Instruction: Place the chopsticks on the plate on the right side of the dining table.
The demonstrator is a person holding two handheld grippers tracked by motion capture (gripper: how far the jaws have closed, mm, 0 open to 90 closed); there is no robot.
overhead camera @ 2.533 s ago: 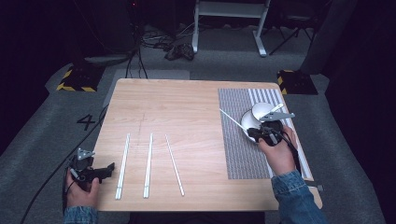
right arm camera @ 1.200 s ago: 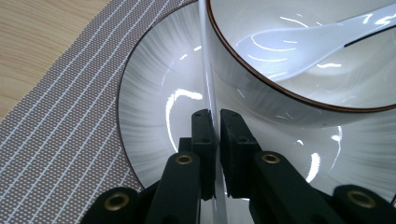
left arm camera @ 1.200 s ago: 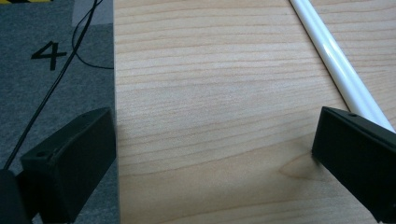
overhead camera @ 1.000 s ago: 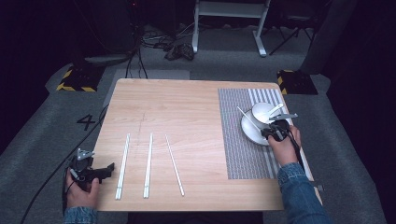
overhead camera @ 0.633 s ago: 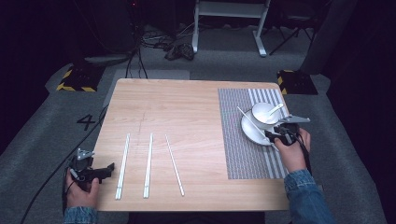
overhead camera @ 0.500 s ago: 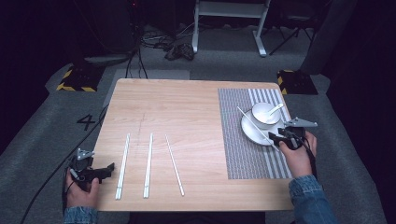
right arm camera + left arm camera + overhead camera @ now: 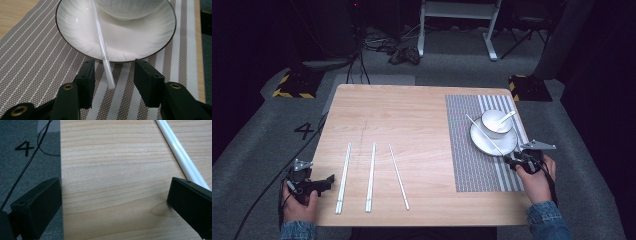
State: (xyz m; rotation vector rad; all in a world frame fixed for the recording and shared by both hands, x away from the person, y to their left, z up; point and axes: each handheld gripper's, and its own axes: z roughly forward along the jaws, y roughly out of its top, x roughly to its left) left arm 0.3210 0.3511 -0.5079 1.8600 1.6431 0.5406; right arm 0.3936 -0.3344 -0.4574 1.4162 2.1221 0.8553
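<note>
Chopstick (image 7: 484, 134) lies slantwise across the plate (image 7: 482, 143) on the striped mat (image 7: 472, 165) in the high view, its near end past the rim; the right gripper (image 7: 517, 162) sits just beyond it, while three more sticks (image 7: 371, 175) wait by the left gripper (image 7: 314, 184). Left gripper view: jaws wide apart over bare table (image 7: 112, 182), nothing between, idle. Right gripper view: jaws have just been opening and stand apart either side of the chopstick's tip (image 7: 110, 82), seemingly not touching, likely a release onto the plate
</note>
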